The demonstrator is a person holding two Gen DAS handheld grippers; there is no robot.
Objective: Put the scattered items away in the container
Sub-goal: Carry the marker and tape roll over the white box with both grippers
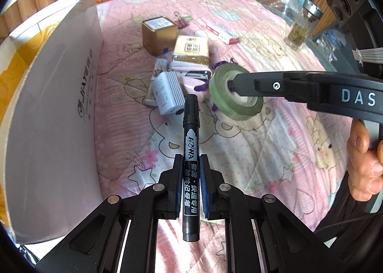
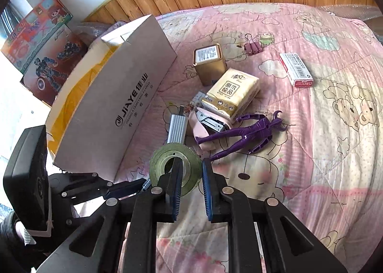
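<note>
- Black marker [image 1: 190,167] clamped between the closed blue pads of the left gripper [image 1: 190,165], lifted clear of the pink quilt [image 1: 275,153], cap end pointing away from the camera.
- Green tape roll [image 2: 176,165] gripped by the right gripper [image 2: 191,172]: one finger through the roll's core, the other outside, pinching the wall; roll off the quilt. In the left wrist view the same roll [image 1: 235,96] hangs on the tip of the right gripper's finger, a hand [image 1: 363,153] on its handle.
- White cardboard box [image 2: 115,110], the container, stands open at the quilt's left edge, yellow inside showing.
- Still scattered mid-quilt, in a touching cluster: grey ribbed charger [image 2: 176,129], pink stapler [image 2: 208,126], tissue pack [image 2: 232,95] resting partly on the stapler, purple figure [image 2: 251,134] lying flat just right of the stapler.
- Gold tin [image 2: 210,64] upright just behind the tissue pack.
- Pink binder clips [image 2: 253,46] farther back, toward the quilt's far edge.
- Red-and-white small box [image 2: 296,69] apart toward the right side.
- Glass jar [image 1: 302,26] upright at the far right edge, in the left wrist view.
- Toy boxes [image 2: 40,40] stacked beyond the container.
</note>
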